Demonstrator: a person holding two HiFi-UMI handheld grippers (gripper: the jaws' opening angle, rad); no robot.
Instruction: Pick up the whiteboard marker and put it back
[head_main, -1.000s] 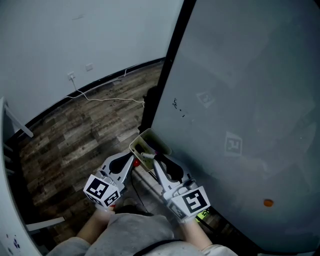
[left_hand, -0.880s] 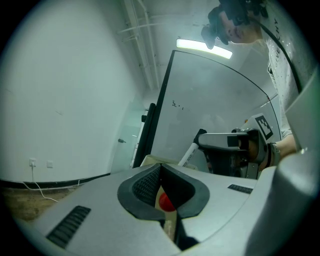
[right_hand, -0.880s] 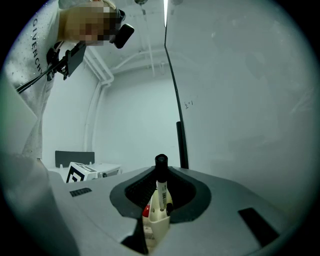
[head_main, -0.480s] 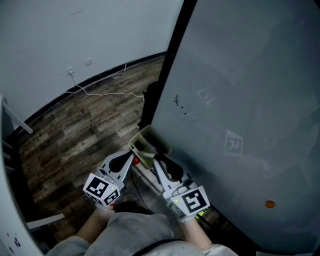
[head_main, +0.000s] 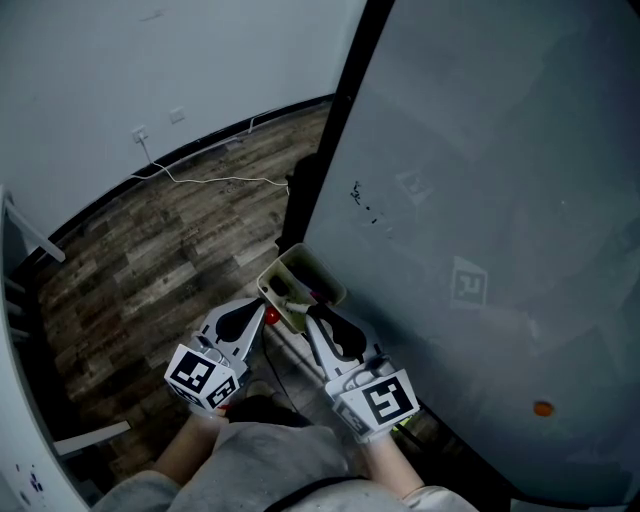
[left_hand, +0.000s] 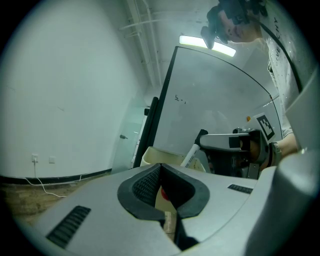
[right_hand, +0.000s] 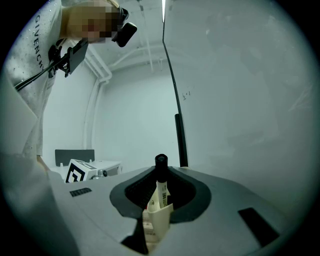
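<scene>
Probably light, stiff and slick, the whiteboard marker (right_hand: 161, 186) sits clamped by its barrel, the sound hold, in the right hand-held gripper (right_hand: 160, 175), while the left hand-held gripper (left_hand: 160, 170) has its jaws together.

Whiteboard marker (right_hand: 161, 189): white barrel, black cap, black print. Tray (head_main: 327, 278): cream. Left tongs (head_main: 263, 315) and right tongs (head_main: 310, 318): grey shells, black ribbed pads. Cubes (head_main: 385, 402): black squares on white. Red spot (head_main: 271, 318) by the left tongs. Whiteboard (head_main: 480, 200): pale grey, black frame, black scribbles, one orange dot (head_main: 542, 408). Floor (head_main: 150, 250): brown-grey wood planks.
</scene>
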